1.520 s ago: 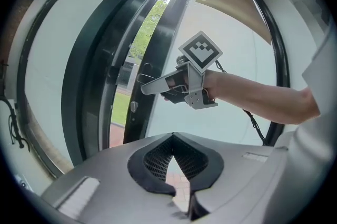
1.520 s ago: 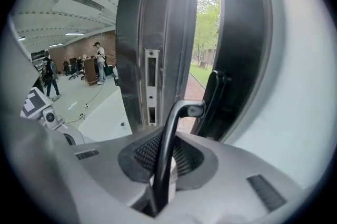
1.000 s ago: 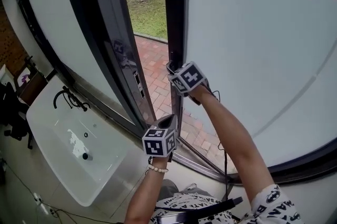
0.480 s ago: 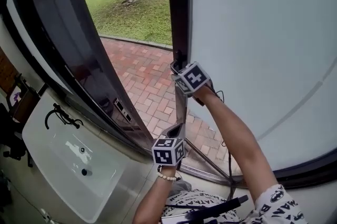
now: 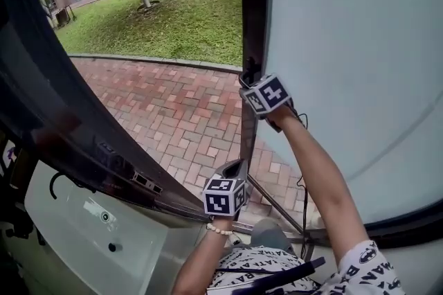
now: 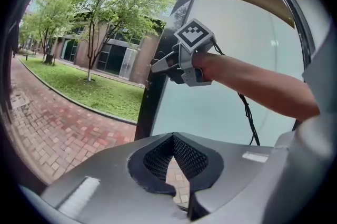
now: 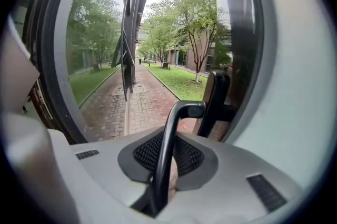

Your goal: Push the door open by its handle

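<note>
Since a second ago the gap between the dark-framed, pale frosted-glass door (image 5: 332, 44) and the dark glass leaf (image 5: 41, 113) at left has widened in the head view. Much more red brick paving (image 5: 180, 113) shows through it, and the right gripper (image 5: 248, 83) has shifted up and rightward there.

Nearest the person, the left gripper (image 5: 234, 167) hangs low, well apart from the door's handle, with a white basin (image 5: 76, 245) at lower left. Its own view has its fingers (image 6: 158, 157) closed tip to tip with nothing between them, only bricks seen through the small slot below the tips. That view alone gives the right gripper from the side: marker cube on top, bare forearm behind, a black cable (image 6: 247, 112) dangling, its nose at the door's dark edge.

The head view hides the handle behind the cube; only the right gripper view shows it. The black round-bar lever handle (image 7: 167, 144) rises between that gripper's fingers (image 7: 192, 157), bends at the top and runs right to a black upright mount (image 7: 216, 102) on the door frame. The fingers are closed on the bar, a mesh pad on either side of it.

Beyond the paving lie a green lawn (image 5: 173, 23), trees (image 6: 105, 2) and a brown building (image 6: 121, 57).
</note>
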`<state>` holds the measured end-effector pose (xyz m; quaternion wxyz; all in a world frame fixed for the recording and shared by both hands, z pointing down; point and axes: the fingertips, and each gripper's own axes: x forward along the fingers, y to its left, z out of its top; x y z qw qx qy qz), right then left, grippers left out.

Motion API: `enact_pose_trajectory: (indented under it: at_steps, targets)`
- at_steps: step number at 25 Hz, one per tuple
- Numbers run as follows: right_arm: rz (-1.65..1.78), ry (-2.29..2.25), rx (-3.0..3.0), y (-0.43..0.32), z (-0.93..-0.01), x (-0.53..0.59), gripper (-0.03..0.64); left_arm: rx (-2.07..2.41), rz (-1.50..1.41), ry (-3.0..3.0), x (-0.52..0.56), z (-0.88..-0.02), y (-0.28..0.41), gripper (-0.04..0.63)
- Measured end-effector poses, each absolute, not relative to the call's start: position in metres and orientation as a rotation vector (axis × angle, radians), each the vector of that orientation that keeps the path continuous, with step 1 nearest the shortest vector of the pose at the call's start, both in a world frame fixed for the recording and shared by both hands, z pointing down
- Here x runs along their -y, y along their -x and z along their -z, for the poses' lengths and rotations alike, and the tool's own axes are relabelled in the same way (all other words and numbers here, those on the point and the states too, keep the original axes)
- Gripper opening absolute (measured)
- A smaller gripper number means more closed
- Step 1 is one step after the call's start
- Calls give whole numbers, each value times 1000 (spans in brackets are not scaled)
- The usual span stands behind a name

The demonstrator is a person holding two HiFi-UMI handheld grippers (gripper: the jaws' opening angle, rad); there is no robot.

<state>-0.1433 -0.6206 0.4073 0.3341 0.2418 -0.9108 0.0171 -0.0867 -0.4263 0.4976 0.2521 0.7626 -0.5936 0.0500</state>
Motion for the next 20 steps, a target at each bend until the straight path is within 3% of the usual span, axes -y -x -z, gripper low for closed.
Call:
enact_pose_trajectory:
  at_steps: [20]
  targets:
    - [-175,-966,2281,10,-406,799,49,1448,-227,-2190,540,-513,35,-8]
